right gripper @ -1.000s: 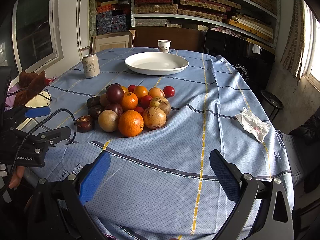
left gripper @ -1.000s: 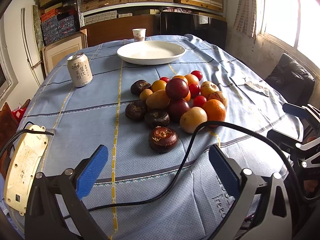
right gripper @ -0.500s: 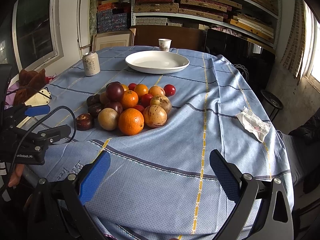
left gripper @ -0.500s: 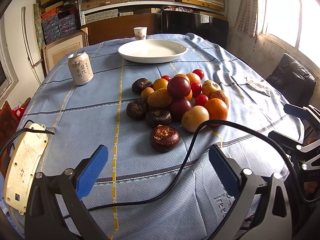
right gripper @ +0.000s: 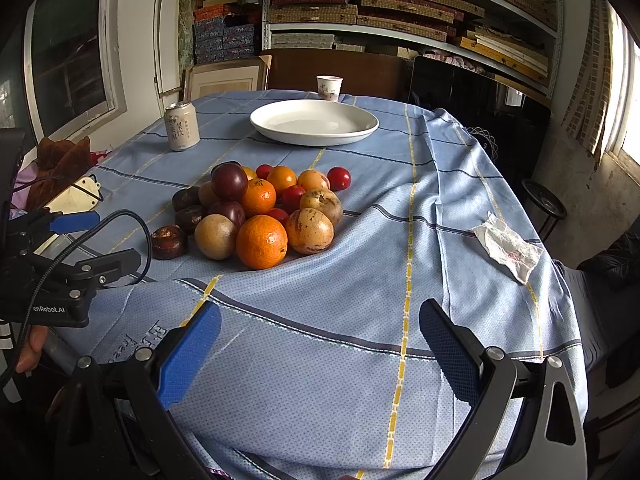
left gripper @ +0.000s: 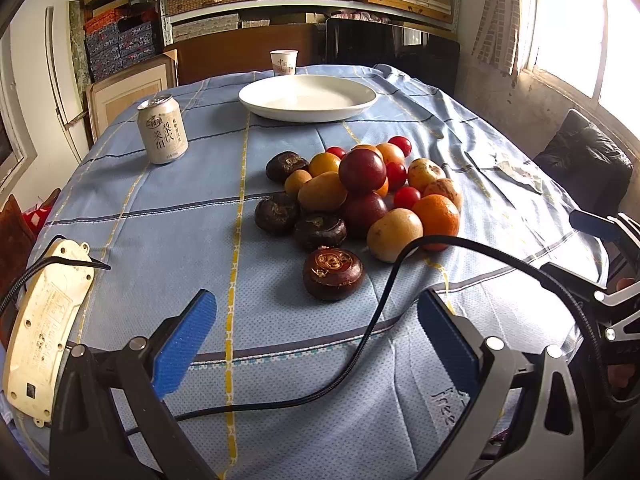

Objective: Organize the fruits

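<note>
A pile of fruit [left gripper: 362,192] lies mid-table on the blue cloth: oranges, yellow and dark purple passion fruits, small red tomatoes, dark brown water chestnuts. One water chestnut [left gripper: 333,273] sits apart at the front, just ahead of my left gripper [left gripper: 316,328], which is open and holds nothing. From the right wrist view the same pile [right gripper: 264,210] shows an orange [right gripper: 261,242] nearest. My right gripper [right gripper: 320,344] is open too, over bare cloth short of the pile. An empty white plate [left gripper: 307,97] [right gripper: 314,121] stands beyond the fruit.
A drink can [left gripper: 162,129] stands at the left, a paper cup [left gripper: 283,62] behind the plate. A crumpled tissue [right gripper: 508,246] lies at the right edge. A white power strip [left gripper: 44,328] rests on the near left corner. A black cable [left gripper: 400,312] crosses before the left gripper.
Both grippers have edged forward toward the fruit pile, so the fruit looks slightly nearer. Both stay open. Nothing on the table has moved.
</note>
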The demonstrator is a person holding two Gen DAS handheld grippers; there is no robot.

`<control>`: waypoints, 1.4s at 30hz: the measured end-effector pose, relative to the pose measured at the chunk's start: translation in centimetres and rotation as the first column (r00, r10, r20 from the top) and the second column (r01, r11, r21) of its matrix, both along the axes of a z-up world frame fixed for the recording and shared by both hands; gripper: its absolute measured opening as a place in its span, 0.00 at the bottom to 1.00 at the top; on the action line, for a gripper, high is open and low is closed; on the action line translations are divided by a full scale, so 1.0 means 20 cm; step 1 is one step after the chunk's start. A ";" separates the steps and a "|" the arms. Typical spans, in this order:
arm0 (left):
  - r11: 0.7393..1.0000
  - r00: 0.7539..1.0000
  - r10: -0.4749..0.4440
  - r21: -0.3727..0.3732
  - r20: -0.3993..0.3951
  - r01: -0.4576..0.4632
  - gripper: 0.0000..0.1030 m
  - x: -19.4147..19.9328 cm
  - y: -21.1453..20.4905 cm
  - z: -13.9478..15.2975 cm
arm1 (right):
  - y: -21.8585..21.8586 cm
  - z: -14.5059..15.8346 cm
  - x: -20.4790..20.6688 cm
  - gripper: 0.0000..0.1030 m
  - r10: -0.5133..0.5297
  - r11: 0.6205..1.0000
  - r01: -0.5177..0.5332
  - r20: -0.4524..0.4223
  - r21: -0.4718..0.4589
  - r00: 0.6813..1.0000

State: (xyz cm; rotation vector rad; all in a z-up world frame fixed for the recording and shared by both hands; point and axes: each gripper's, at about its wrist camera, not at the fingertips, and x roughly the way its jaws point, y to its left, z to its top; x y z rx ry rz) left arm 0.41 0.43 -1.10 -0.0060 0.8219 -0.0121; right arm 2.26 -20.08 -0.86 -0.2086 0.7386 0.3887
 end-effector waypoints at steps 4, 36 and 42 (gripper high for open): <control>1.000 1.000 0.001 -0.003 -0.004 -0.001 0.96 0.00 0.01 0.00 | 0.00 0.00 0.00 0.97 -0.001 1.000 0.001 -0.002 0.000 1.000; 0.996 1.000 -0.013 -0.090 -0.020 0.012 0.96 0.02 0.08 -0.02 | 0.01 -0.03 0.01 0.97 0.014 1.000 -0.014 0.003 -0.021 1.000; 0.974 1.000 -0.009 -0.225 0.013 0.012 0.96 0.02 0.16 -0.01 | -0.01 0.00 0.03 0.97 0.023 0.999 -0.025 0.058 0.041 0.998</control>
